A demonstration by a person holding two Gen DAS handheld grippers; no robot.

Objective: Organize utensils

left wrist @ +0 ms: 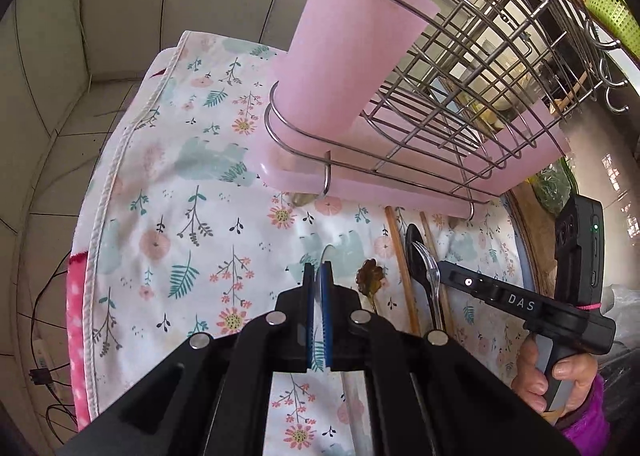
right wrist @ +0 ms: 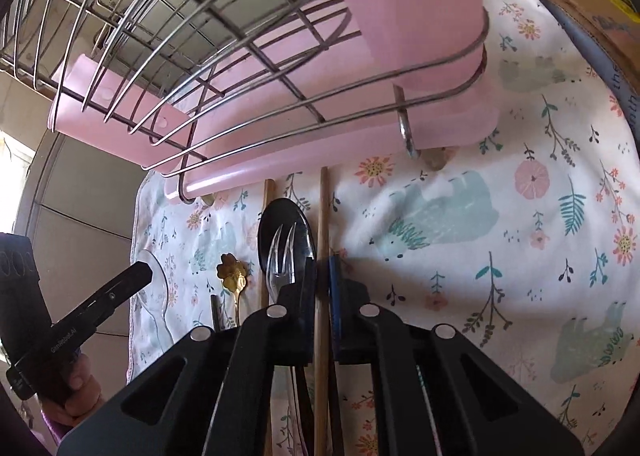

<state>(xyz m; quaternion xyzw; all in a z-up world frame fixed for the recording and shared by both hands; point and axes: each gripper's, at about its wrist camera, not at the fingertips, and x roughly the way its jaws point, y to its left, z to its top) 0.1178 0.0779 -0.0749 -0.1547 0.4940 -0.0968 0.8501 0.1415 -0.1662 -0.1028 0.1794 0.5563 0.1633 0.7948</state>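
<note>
In the left wrist view my left gripper (left wrist: pixel 319 276) is shut on a clear plastic spoon (left wrist: pixel 329 254), just above the floral cloth (left wrist: pixel 192 183). The spoon also shows in the right wrist view (right wrist: pixel 154 280). My right gripper (right wrist: pixel 322 276) is shut on a wooden chopstick (right wrist: pixel 323 207) that lies on the cloth. Beside it lie a black spoon (right wrist: pixel 280 219), a clear fork (right wrist: pixel 282 256), a second chopstick (right wrist: pixel 267 199) and a gold flower-handled spoon (right wrist: pixel 232 270). A pink utensil cup (left wrist: pixel 344 51) hangs on the wire dish rack (left wrist: pixel 480 67) beyond.
The rack stands on a pink drip tray (left wrist: pixel 400 187). The cloth's left edge (left wrist: pixel 108 195) drops off to a tiled floor with cables. A green basket (left wrist: pixel 612 15) hangs at the far right. A wooden board edge (right wrist: pixel 600 27) borders the cloth.
</note>
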